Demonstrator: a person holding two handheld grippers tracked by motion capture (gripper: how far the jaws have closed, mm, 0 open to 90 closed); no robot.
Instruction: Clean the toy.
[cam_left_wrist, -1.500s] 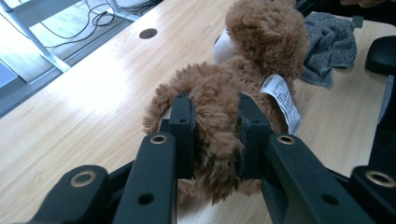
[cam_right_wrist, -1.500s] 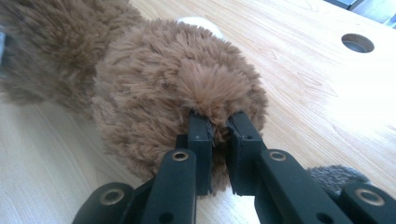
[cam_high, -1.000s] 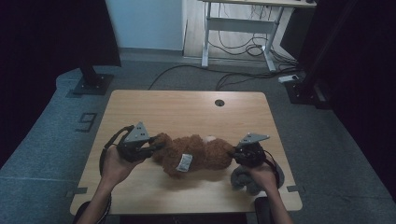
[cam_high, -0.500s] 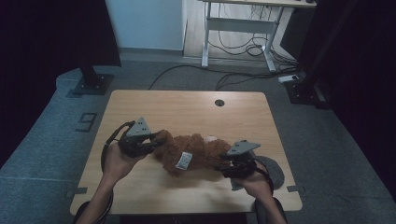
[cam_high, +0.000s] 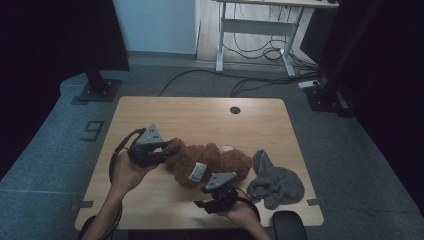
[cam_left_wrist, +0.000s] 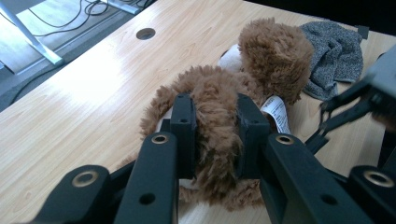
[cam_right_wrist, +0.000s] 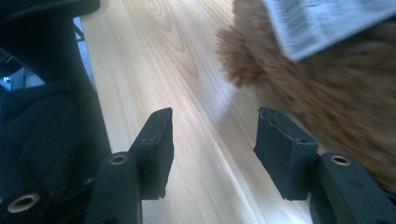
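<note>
A brown teddy bear (cam_high: 212, 161) lies on its side in the middle of the wooden table (cam_high: 200, 120), a white label (cam_high: 197, 171) on its body. My left gripper (cam_high: 170, 150) is shut on a furry limb of the bear (cam_left_wrist: 215, 140) at its left end. My right gripper (cam_high: 205, 200) is low by the front edge, just in front of the bear. It stands open with bare wood between its fingers (cam_right_wrist: 156, 140). The bear's fur (cam_right_wrist: 355, 93) and label (cam_right_wrist: 322, 23) are close on one side. A grey knitted cloth (cam_high: 277, 182) lies crumpled right of the bear.
A round cable hole (cam_high: 235, 109) sits near the table's far edge. A black chair part (cam_high: 287, 227) is at the front right corner. Beyond the table are a desk frame (cam_high: 255, 30) and floor cables. The right gripper (cam_left_wrist: 341, 112) shows in the left gripper view.
My right gripper has moved left and toward the front edge, away from the grey cloth, which now lies uncovered. The left gripper has stayed clamped on the bear.
</note>
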